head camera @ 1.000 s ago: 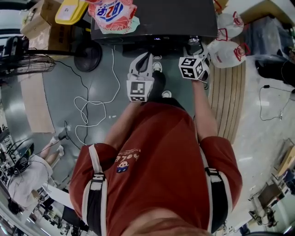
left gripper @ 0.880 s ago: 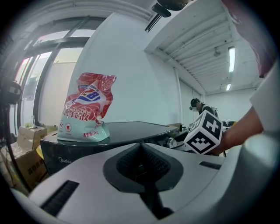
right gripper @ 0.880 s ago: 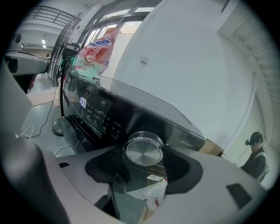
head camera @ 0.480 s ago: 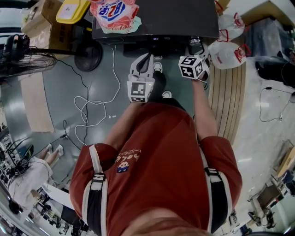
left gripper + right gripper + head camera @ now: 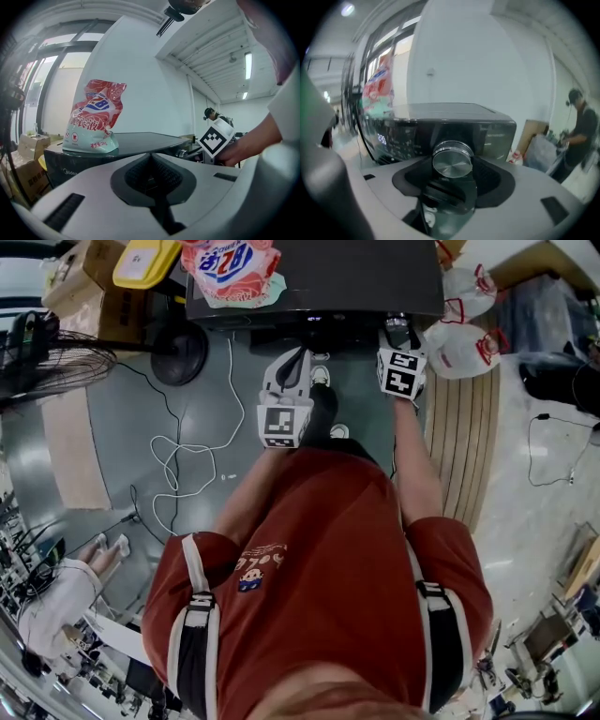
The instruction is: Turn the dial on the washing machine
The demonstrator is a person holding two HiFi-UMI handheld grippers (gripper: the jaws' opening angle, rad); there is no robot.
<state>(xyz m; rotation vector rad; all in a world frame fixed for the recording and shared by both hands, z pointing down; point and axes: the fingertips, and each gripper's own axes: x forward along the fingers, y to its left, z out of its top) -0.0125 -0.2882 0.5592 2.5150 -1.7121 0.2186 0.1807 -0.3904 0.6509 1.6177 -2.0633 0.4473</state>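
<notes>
The dark washing machine stands in front of me, its display lit. Its round silver dial sits on the front panel, seen end-on in the right gripper view. My right gripper is at the machine's right front. Its jaws have come in and are shut on the dial, one dark pad on each side of it. My left gripper hangs lower, short of the machine. Its jaws are shut with nothing between them. From the left gripper view, the right gripper's marker cube shows at the machine's front.
A red and teal detergent bag stands on the machine's lid, left side. A floor fan and cardboard boxes are at the left. White cable loops over the floor. Plastic bags and wooden slats lie at the right.
The right gripper has shifted slightly up toward the machine front, and its marker cube has rolled to a new angle. The left gripper has stayed where it was.
</notes>
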